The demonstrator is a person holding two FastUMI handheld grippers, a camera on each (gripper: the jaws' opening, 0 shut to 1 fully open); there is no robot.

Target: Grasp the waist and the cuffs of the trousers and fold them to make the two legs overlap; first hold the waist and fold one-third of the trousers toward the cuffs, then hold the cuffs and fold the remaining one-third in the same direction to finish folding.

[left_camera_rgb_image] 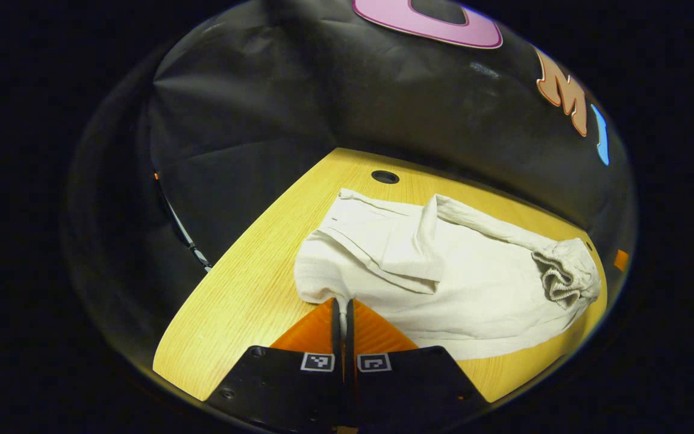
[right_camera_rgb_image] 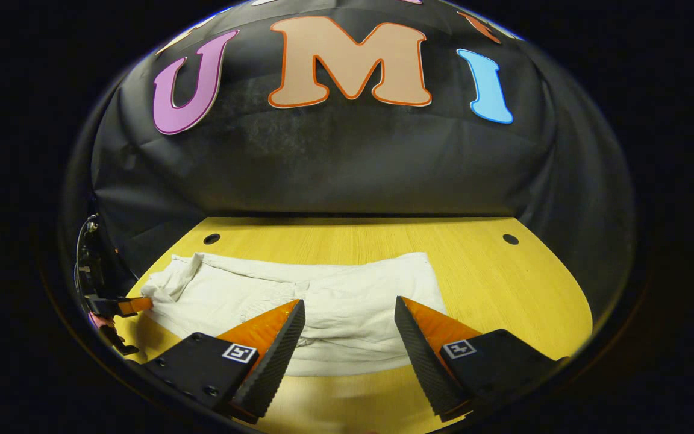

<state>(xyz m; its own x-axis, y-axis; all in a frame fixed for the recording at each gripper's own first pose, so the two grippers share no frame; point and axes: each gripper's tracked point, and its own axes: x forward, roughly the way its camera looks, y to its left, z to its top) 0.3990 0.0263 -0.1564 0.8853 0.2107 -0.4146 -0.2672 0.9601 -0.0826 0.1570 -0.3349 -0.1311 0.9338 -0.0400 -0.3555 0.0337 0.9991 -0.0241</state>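
The bench [right_camera_rgb_image: 491, 283] is pale wood and takes up the lower half of both views, with the black booth wall [right_camera_rgb_image: 347, 163] rising behind it; in the right gripper view two dark round holes [right_camera_rgb_image: 211, 239] sit near its far edge, at about ten and two o'clock from the cloth.

The trousers [right_camera_rgb_image: 335, 301] lie flat on the bench, off-white and creased; in the right gripper view they stretch from nine o'clock toward the centre, with bare wood to the three o'clock side; in the left gripper view they run from the centre out to three o'clock, where a gathered, ribbed end [left_camera_rgb_image: 567, 274] is bunched up, and a loose flap lies folded over the middle.

The right hand-held gripper [right_camera_rgb_image: 350, 313] is at six o'clock in its own view, fingers spread wide apart above the near edge of the trousers, nothing between them.

The left hand-held gripper [left_camera_rgb_image: 343, 310] sits at six o'clock in its own view, fingers pressed together on a thin pinch of the trousers' edge; in the right gripper view it appears at nine o'clock, its tip touching the cloth's end.
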